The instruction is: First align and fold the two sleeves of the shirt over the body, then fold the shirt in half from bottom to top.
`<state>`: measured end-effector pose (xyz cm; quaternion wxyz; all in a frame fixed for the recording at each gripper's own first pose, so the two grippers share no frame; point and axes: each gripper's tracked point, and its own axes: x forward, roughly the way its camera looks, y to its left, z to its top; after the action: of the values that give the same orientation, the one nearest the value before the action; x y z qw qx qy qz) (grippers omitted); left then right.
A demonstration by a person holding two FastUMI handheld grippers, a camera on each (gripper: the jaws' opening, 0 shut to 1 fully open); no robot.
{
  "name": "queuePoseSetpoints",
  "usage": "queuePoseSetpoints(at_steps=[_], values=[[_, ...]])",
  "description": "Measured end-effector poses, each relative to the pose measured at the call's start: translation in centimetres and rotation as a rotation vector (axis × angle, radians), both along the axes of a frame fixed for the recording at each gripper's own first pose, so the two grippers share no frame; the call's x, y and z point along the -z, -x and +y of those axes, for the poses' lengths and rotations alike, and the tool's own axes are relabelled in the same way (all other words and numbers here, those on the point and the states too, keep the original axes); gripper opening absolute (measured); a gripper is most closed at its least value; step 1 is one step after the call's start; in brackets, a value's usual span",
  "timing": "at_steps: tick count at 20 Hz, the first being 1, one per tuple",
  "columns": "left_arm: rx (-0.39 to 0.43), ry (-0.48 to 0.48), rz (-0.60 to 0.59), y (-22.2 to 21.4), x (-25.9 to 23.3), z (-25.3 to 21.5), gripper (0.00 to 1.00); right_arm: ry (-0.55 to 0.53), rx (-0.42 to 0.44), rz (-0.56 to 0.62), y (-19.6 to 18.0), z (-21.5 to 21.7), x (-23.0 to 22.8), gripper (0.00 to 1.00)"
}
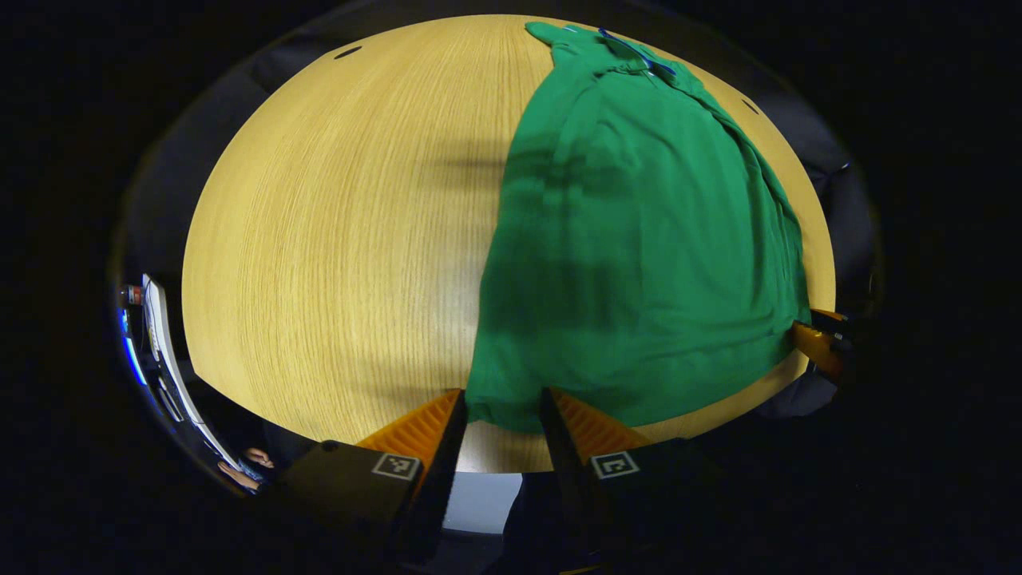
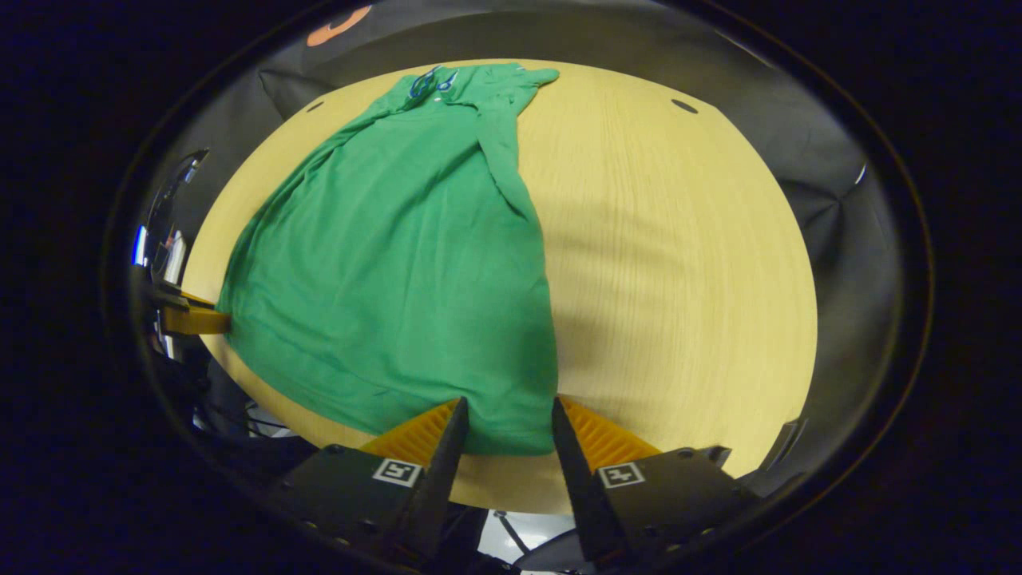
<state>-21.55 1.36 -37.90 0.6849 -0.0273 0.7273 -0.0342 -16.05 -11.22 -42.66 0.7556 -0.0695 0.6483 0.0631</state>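
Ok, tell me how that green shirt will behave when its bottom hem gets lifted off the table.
The green shirt will probably be floppy: it lies flat with soft wrinkles, so it should sag between the left tongs and the right tongs. It looks thin, so likely light. On the smooth wooden table it may slide rather than stay put.

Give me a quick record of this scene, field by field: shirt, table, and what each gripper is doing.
shirt: green shirt, lying flat, sleeves folded in over the body, collar at the far end
table: light wooden table
left gripper: open, straddling the hem's corner at the near edge
right gripper: open, straddling the hem's other corner
stage: bottom-to-top fold not yet done
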Motion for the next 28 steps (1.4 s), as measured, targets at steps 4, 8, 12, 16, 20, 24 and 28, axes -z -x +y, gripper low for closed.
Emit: queuePoseSetpoints(at_steps=[4, 8, 12, 16, 20, 24, 28], values=[[-0.007, 0.057, 0.004, -0.9, -0.9, -1.7, 0.22, -0.014, 0.002, 0.021, 0.3, 0.7, 0.1, 0.27], [-0.004, 0.107, 0.015, -2.8, -2.1, -3.0, 0.08, -0.01, -0.03, 0.024, 0.4, 1.4, 0.4, 0.1], [-0.041, 0.156, 0.012, -5.2, -3.9, -5.1, 0.05, 0.007, -0.042, 0.035, 0.3, 1.4, -0.1, 0.0], [-0.066, 0.188, -0.025, -9.4, -7.2, -7.0, 0.04, -0.014, 0.03, 0.048, 0.5, 1.0, -0.7, 0.0], [-0.065, 0.236, -0.061, -8.7, -11.5, -5.2, 0.04, -0.07, 0.092, 0.041, -0.1, 1.1, -2.6, 0.0], [-0.07, 0.277, -0.093, -12.8, -15.7, -6.6, 0.04, -0.116, 0.147, 0.0, -1.6, 1.1, -5.2, 0.0], [-0.028, 0.276, -0.167, -16.1, -20.2, -5.1, 0.04, -0.137, 0.16, -0.066, -3.8, 1.1, -7.8, 0.03]])
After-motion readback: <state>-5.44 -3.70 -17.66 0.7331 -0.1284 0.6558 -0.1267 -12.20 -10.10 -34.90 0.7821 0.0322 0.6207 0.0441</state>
